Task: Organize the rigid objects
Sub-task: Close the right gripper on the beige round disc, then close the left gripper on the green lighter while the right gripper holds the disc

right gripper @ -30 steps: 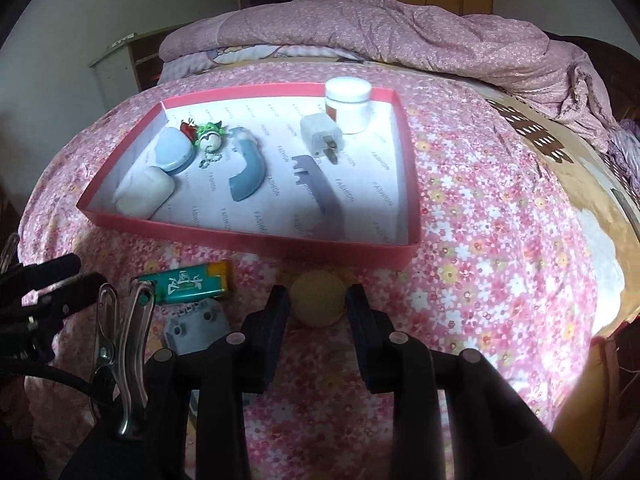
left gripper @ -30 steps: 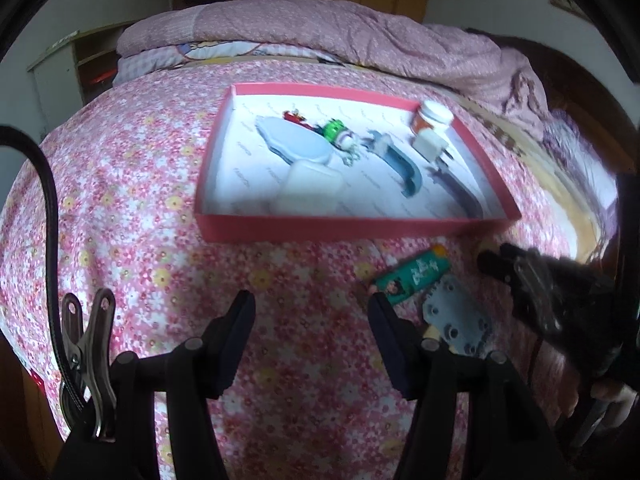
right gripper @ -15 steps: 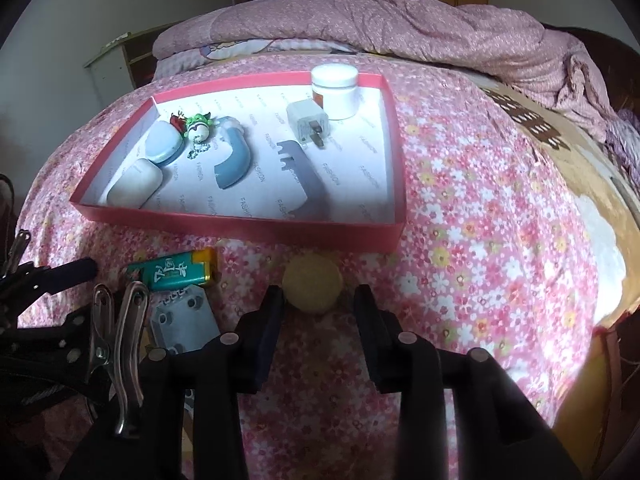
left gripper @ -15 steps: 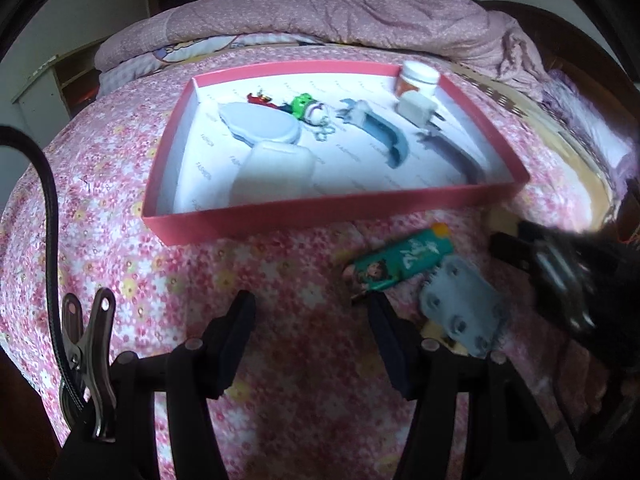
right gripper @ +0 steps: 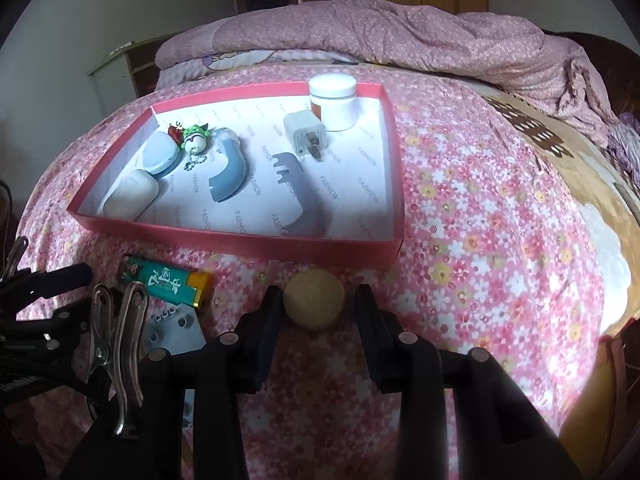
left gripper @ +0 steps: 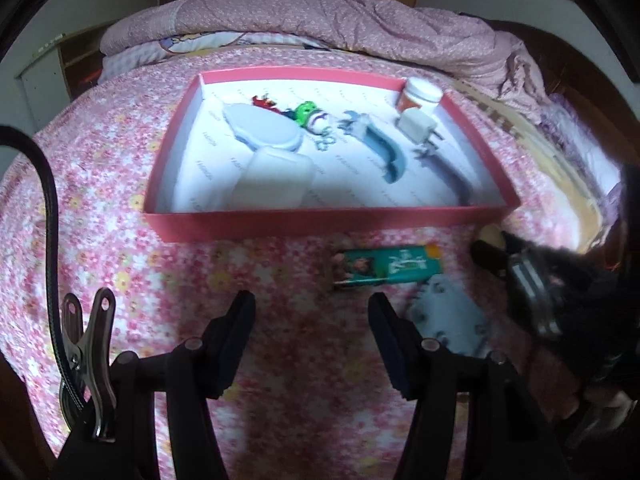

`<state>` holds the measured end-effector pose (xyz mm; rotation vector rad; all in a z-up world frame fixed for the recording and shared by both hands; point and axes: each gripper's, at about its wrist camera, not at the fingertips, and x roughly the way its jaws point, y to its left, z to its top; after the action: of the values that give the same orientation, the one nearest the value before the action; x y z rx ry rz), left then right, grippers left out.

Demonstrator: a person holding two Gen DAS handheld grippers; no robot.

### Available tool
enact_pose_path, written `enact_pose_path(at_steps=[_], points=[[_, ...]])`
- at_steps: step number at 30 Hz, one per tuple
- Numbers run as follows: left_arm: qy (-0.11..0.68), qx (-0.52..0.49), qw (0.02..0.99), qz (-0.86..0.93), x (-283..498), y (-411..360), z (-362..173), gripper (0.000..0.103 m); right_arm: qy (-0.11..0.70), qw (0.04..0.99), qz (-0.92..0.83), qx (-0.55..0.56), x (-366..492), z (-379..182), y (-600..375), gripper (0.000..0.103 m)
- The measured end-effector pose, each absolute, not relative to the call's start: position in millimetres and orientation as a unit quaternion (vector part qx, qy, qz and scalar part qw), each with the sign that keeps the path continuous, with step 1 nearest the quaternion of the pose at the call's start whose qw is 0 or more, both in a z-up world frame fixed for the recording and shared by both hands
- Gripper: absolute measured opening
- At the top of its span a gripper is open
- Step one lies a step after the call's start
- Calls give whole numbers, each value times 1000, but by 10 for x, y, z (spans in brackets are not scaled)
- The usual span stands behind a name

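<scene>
— Which step are you on?
— I'm picking up: my right gripper's [right gripper: 318, 294] jaws have just been closing round the cork ball [right gripper: 314, 300], which is lying just before the pink tray [right gripper: 240, 240]. One pad is touching it, the other isn't. My left gripper [left gripper: 312, 308] is hanging apart and empty near the lighter [left gripper: 390, 266].
— Next?
— I'm judging it needs clamping, then lifting over the rim.
— Any writing?
— "FASHION", repeating across the tray's lining.

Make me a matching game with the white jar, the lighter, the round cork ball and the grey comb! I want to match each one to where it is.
Things:
1. white jar
2. lighter
3. cork ball
4. grey comb

Places:
A. between the right gripper's fingers
B. far corner of the pink box
C. on the bedspread, outside the box, beside a grey plate
D. lying flat inside the box, near its front wall

Pairs: 1-B, 2-C, 3-A, 4-D
</scene>
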<state>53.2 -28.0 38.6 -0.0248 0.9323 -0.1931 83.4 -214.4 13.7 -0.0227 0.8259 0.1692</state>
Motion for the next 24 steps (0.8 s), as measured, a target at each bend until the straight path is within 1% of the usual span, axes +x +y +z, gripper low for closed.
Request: enact_pose_path(at_steps=[2,4,8,10,17,24], points=[[452,-19,886,-103,539,-325,408,65,405,910,87,4,806,141,-2196,32],[455,-25,883,-108,568,-378,419,71,411,908,85,15,763,152,-2258,32],[461,-36,879,-119,633,-522,408,76,420,904,81,21,622,136,-2375,32],[468,-33,875,-122,676,-610,377,81,421,902,86,27,536,113,-2430,32],[457,11,884,-97,764,-821,332,82,410,906,100,37,375,62,-2501,32],[447,40,890,-83,782,-944,270,87,403,907,109,52,353,45,-2547,32]])
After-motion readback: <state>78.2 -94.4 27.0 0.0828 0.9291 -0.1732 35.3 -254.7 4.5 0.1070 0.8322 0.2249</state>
